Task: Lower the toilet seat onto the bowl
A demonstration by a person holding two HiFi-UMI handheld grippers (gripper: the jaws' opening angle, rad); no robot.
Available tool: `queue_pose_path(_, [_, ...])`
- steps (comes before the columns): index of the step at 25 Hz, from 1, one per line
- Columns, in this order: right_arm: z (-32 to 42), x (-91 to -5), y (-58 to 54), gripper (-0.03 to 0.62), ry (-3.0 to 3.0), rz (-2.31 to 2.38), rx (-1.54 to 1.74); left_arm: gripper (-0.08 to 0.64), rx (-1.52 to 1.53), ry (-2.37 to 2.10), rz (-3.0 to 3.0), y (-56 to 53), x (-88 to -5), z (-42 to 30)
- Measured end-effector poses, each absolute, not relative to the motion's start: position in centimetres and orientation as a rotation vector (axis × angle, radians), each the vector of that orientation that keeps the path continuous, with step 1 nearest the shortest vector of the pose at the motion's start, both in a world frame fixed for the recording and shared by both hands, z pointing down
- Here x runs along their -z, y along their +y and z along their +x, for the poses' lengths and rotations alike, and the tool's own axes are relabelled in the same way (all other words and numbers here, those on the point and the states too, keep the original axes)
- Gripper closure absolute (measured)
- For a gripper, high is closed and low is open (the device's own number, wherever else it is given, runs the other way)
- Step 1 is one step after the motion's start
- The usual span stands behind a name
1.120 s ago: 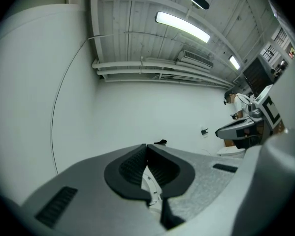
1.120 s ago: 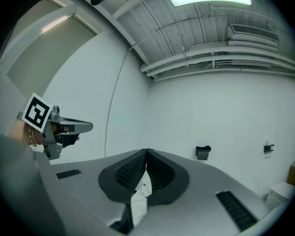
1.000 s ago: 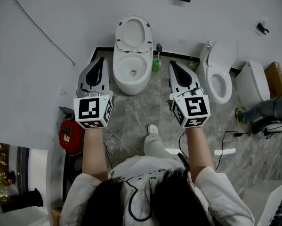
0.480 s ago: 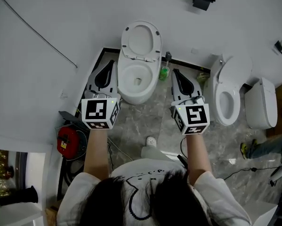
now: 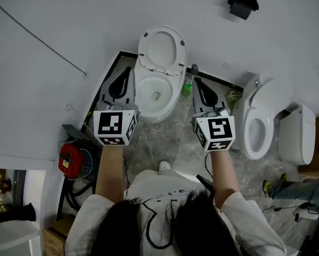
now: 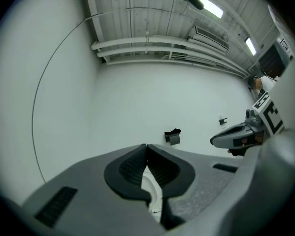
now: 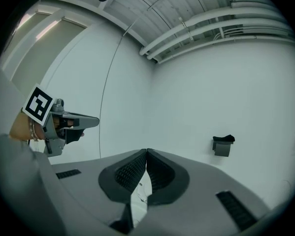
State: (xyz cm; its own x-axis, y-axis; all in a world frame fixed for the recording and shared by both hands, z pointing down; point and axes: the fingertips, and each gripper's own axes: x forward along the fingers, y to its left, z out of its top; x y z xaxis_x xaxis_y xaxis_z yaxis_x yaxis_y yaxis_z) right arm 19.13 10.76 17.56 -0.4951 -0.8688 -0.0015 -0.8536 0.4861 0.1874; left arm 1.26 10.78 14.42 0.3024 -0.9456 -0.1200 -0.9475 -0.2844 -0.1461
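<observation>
Soft, even, cool light falls from overhead — ceiling strips [image 6: 213, 10] glare in the left gripper view — shadows are faint, and both gripper views bow at edges into black corners.

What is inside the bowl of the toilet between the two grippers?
Inside the bowl only white walls and a small dark drain spot show. The seat is raised, so nothing covers it; water cannot be told.
</observation>
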Motion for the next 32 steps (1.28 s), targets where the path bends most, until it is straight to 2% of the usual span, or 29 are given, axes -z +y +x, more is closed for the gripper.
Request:
queue_pose_path(15, [18.6,-19.3,3.6,0.565,-2.619,1.517,0.194,0.551,0.02,1.796,-2.372,3.6,-15.7,0.1])
queue_pose_path(32, [14.8,-20.4,-11.8,0.563,-2.528,1.64,0.132,0.551,0.031,1.722,-2.448,-13.1,-16.1,-4.6])
